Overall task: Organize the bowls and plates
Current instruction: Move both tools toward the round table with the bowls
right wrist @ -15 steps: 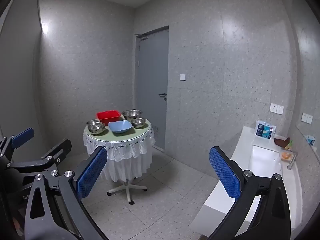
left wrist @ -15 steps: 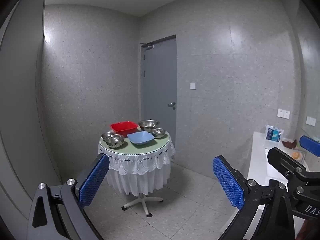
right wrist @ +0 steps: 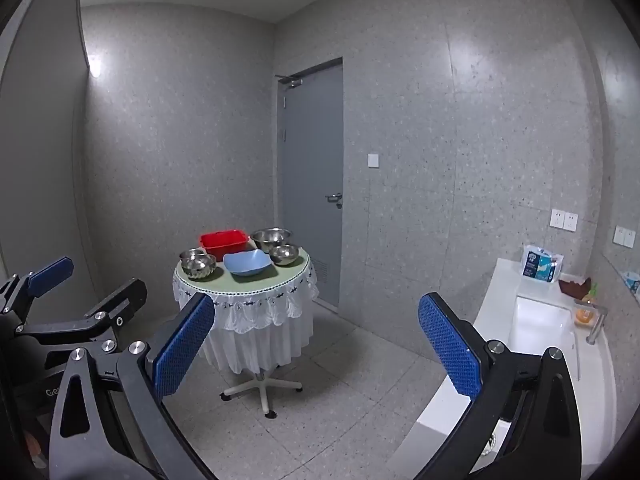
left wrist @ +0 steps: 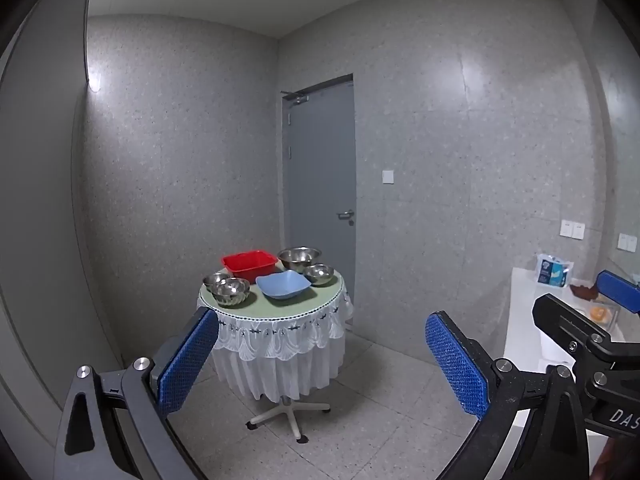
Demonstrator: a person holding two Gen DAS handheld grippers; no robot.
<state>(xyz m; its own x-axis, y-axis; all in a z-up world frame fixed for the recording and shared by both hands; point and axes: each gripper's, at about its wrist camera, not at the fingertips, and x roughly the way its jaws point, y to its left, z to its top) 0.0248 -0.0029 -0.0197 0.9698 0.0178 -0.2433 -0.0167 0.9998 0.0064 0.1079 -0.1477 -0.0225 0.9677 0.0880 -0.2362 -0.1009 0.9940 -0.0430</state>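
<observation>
A small round table (left wrist: 280, 308) with a green top and white lace skirt stands across the room. On it are a red square bowl (left wrist: 250, 265), a blue square bowl (left wrist: 283, 285) and several steel bowls, the largest (left wrist: 300, 258) at the back right. The same set shows in the right wrist view, with the red bowl (right wrist: 223, 242) and blue bowl (right wrist: 246, 263). My left gripper (left wrist: 320, 354) is open and empty, far from the table. My right gripper (right wrist: 314, 344) is open and empty too.
A grey door (left wrist: 320, 184) is behind the table. A white counter with a sink (right wrist: 540, 328) runs along the right wall, with a blue packet (right wrist: 541, 266) on it. The table's star base (right wrist: 262, 390) stands on tiled floor.
Both views have shifted slightly; the table sits a little closer and lower in view. Both grippers stay open.
</observation>
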